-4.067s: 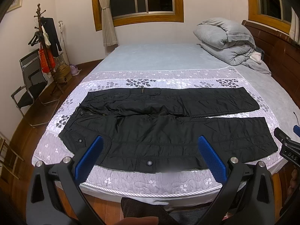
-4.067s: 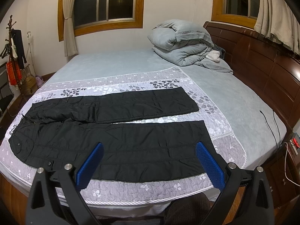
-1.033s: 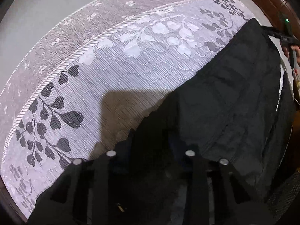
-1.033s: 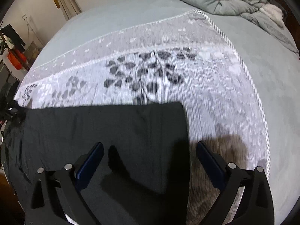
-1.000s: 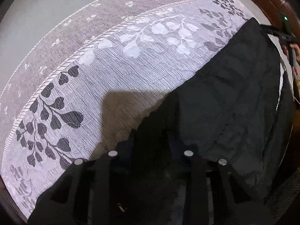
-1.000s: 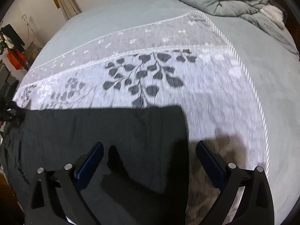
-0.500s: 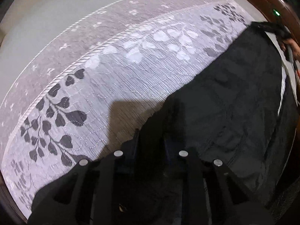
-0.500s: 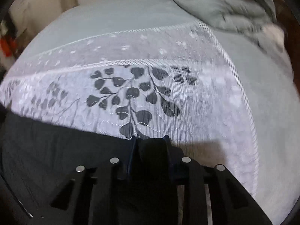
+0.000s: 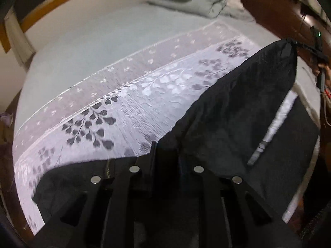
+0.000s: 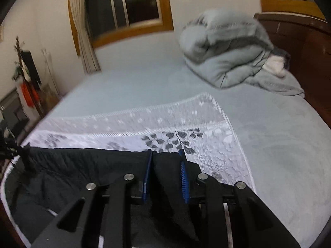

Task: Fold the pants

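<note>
progress: first fold begun, not laid — far leg edge of black pants (image 9: 238, 107) raised off bedspread (image 9: 134, 107), rest near bed's front edge | left gripper (image 9: 165, 157): clamped tight on waist end, angled steeply down | right gripper (image 10: 165, 165): jaws closing on hem fabric — shallower tilt | left: lay over, fold again

A home bedroom at night: a wide bed (image 10: 128, 86) fills the room; a folded grey duvet (image 10: 225, 49) lies at its far end by the dark wooden headboard (image 10: 306, 47); behind the bed, a curtained, wood-framed window (image 10: 124, 6); left of it, a laden coat stand (image 10: 24, 70).
</note>
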Motion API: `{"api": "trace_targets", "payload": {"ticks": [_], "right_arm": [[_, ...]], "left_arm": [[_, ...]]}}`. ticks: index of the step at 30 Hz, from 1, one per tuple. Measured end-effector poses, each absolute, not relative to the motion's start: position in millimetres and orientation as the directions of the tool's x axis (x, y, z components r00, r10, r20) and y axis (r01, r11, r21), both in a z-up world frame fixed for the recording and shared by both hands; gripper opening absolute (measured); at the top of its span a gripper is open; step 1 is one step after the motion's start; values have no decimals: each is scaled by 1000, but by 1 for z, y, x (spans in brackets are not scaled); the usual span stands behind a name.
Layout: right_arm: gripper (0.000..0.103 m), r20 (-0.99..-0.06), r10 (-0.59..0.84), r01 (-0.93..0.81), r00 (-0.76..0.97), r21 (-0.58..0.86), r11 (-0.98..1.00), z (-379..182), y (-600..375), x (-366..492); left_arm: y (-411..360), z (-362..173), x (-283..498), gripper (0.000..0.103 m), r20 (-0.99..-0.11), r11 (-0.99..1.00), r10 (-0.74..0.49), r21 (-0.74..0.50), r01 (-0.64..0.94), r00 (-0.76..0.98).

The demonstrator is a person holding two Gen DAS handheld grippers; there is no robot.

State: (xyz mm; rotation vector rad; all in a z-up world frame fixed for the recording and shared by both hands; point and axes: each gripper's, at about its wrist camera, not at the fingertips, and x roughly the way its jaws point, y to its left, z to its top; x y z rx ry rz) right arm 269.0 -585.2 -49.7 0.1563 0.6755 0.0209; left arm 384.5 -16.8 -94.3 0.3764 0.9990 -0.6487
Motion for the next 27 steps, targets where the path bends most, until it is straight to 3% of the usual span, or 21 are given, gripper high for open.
{"api": "trace_targets", "payload": {"ticks": [7, 18, 27], "right_arm": [[25, -567, 108, 21, 816, 217, 976, -31, -580, 183], [24, -623, 108, 35, 775, 212, 977, -43, -567, 97], [24, -721, 93, 61, 686, 184, 981, -82, -544, 40]], "left_arm": [[4, -66, 284, 16, -816, 781, -363, -5, 624, 449], [17, -82, 203, 15, -790, 830, -357, -23, 557, 499], [31, -130, 146, 17, -813, 871, -325, -58, 488, 484]]}}
